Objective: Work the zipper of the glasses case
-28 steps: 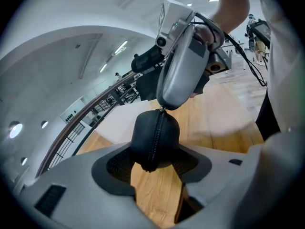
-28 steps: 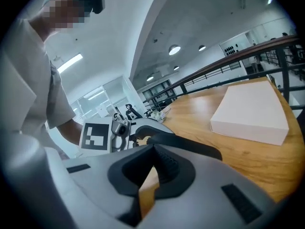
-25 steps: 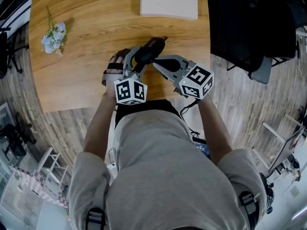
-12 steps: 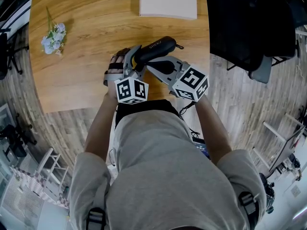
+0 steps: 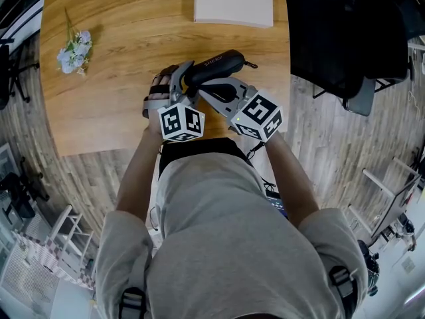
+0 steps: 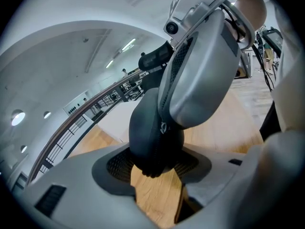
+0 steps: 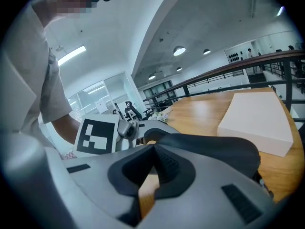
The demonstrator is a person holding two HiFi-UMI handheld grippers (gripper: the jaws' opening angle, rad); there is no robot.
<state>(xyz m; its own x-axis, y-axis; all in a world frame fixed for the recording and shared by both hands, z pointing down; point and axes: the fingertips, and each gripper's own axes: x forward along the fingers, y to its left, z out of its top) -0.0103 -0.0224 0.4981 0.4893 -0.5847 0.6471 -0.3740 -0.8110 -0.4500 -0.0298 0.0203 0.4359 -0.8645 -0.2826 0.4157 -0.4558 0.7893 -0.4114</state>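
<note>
The dark glasses case (image 5: 216,65) is held above the wooden table (image 5: 113,105), its long axis running up and to the right. My left gripper (image 5: 186,80) is shut on the case's near left end; in the left gripper view both pads squeeze the rounded end (image 6: 155,149). My right gripper (image 5: 203,89) reaches in from the right and lies against the case's side. Its jaws are shut at the zipper seam, where a small metal zipper pull (image 6: 163,126) shows right at their tips. In the right gripper view the pads (image 7: 164,163) meet and the case (image 7: 214,151) lies just beyond.
A white box (image 5: 234,2) lies at the table's far edge. A small bunch of pale flowers (image 5: 74,50) rests at the far left. A black chair (image 5: 352,38) stands right of the table. The table's near edge runs just below the grippers.
The case's far end has swung out to the right and shows longer. The right gripper has shifted left, closer to the left gripper. The left gripper has stayed put.
</note>
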